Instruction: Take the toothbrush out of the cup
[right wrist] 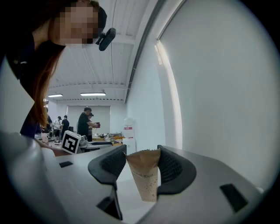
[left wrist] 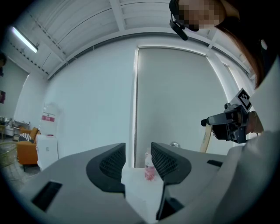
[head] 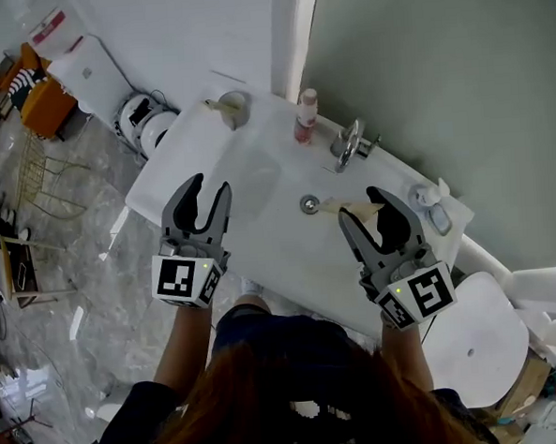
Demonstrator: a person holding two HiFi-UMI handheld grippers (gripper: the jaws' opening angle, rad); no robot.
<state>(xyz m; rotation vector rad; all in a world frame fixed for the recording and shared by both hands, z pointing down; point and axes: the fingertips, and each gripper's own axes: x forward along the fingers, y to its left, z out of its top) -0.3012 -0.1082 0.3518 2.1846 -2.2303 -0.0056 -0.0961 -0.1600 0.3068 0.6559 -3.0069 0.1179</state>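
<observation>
A pale cup stands at the far left corner of the white sink counter, with a beige stick-like thing leaning out of it. My left gripper hovers over the counter's left part, open, with nothing between its jaws. My right gripper is shut on a flat tan paper-like piece with small print on it. That tan piece points toward the drain. In the left gripper view it hangs as a beige slat from the right gripper.
A pink bottle and a chrome faucet stand along the wall side of the basin. A small white dispenser sits at the counter's right end. A white seat is lower right, marble floor to the left. People stand far off.
</observation>
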